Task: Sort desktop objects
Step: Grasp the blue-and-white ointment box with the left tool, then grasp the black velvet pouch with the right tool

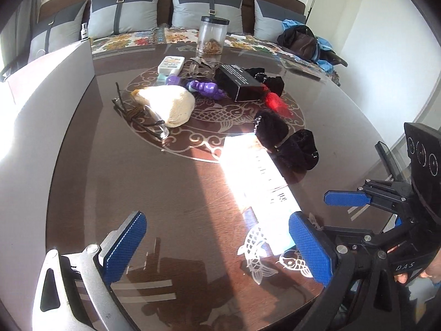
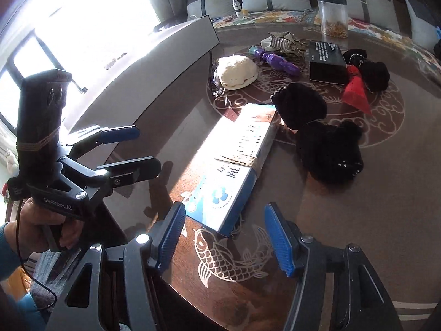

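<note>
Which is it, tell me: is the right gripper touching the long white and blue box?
Apart. In the right wrist view the right gripper stands open, and bare table shows between its blue pads and the near end of the box.

sofa (image 1: 171,34): floral cover | grey cushions (image 1: 124,13): upright along backrest | dark bag (image 1: 301,42): on sofa

Left gripper (image 1: 217,245): blue diamond-textured pads on silver and black linkage arms, round silver screw heads at the pivots behind the jaws. Right gripper (image 2: 224,237): ribbed blue pads on black arms, bright pivot screws behind each pad. Black pistol-style handle behind the left jaws, lettered "GenRobot.AI", wrapped with tan bands. Thin black cable below the grip. Blue-green sleeve at the left hand (image 2: 41,223).
</note>
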The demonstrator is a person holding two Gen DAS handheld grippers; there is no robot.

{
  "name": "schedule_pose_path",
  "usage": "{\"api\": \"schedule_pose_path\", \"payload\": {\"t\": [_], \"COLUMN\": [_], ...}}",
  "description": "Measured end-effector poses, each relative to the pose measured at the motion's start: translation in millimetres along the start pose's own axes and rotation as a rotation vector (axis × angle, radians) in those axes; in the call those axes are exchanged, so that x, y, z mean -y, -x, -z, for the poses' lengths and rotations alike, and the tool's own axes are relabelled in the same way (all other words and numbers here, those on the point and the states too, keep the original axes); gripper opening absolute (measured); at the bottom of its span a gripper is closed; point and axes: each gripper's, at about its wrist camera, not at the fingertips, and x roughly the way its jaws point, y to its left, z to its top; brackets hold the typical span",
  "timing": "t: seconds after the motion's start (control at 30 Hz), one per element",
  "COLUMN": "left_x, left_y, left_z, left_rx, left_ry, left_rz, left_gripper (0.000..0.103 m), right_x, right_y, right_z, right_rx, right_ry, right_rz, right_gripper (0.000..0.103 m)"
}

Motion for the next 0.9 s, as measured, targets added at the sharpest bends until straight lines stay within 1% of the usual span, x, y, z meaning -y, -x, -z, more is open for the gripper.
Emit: {"api": "schedule_pose_path", "payload": {"t": [0.07,0.2,0.3,0.33,0.37,0.43,0.47,0.53,0.57,0.6,0.63,0.67,0.7,0.8,0.9], "left_x": [17.1,44.5,49.2,52.7,56.9,58.0,58.0,57.5,57.8,57.4,56.4,55.7,55.0,44.4,29.7], "left_y": [-15.2,-58.6,-79.5,-80.5,-83.5,-83.6,-84.6,-86.1,-88.0,-87.2,-80.5,-71.7,-66.5,-53.7,-34.9], "left_z": [-10.6,-25.6,-24.7,-23.3,-21.8,-21.5,-22.3,-25.0,-27.8,-28.2,-26.5,-23.0,-19.1,-5.3,7.9], "left_rx": [-0.02,-0.106,-0.176,-0.168,-0.181,-0.154,-0.156,-0.178,-0.21,-0.221,-0.187,-0.148,-0.139,-0.131,-0.108], "left_ry": [0.0,-0.018,-0.009,-0.033,-0.061,-0.065,-0.063,-0.067,-0.084,-0.108,-0.126,-0.149,-0.169,-0.178,-0.14], "left_rz": [-0.005,-0.124,-0.146,-0.168,-0.19,-0.182,-0.186,-0.183,-0.178,-0.168,-0.158,-0.148,-0.164,-0.142,-0.108], "left_gripper": [0.103,0.103,0.103,0.103,0.103,0.103,0.103,0.103,0.103,0.1,0.07,0.052,0.045,0.044,0.044], "right_x": [7.7,22.7,30.6,31.8,32.8,35.2,36.6,43.0,47.8,52.7,57.2,59.9,60.2,51.9,35.9], "right_y": [13.6,39.5,54.3,56.9,59.0,60.1,58.8,53.8,48.3,41.8,35.6,30.7,26.2,6.8,-17.3], "right_z": [8.3,22.4,27.4,27.3,26.6,21.1,15.5,1.3,-7.8,-18.0,-28.0,-37.5,-46.1,-66.4,-77.0], "right_rx": [0.017,0.053,0.063,0.061,0.058,0.048,0.04,0.018,-0.002,-0.02,-0.036,-0.053,-0.071,-0.141,-0.172], "right_ry": [0.003,-0.045,-0.071,-0.066,-0.054,-0.018,0.004,0.043,0.052,0.054,0.053,0.053,0.057,0.102,0.167], "right_rz": [0.051,0.091,0.114,0.124,0.134,0.166,0.187,0.219,0.233,0.252,0.264,0.256,0.239,0.194,0.226], "right_gripper": [0.061,0.061,0.061,0.061,0.061,0.061,0.061,0.062,0.063,0.063,0.063,0.063,0.063,0.063,0.063]}}
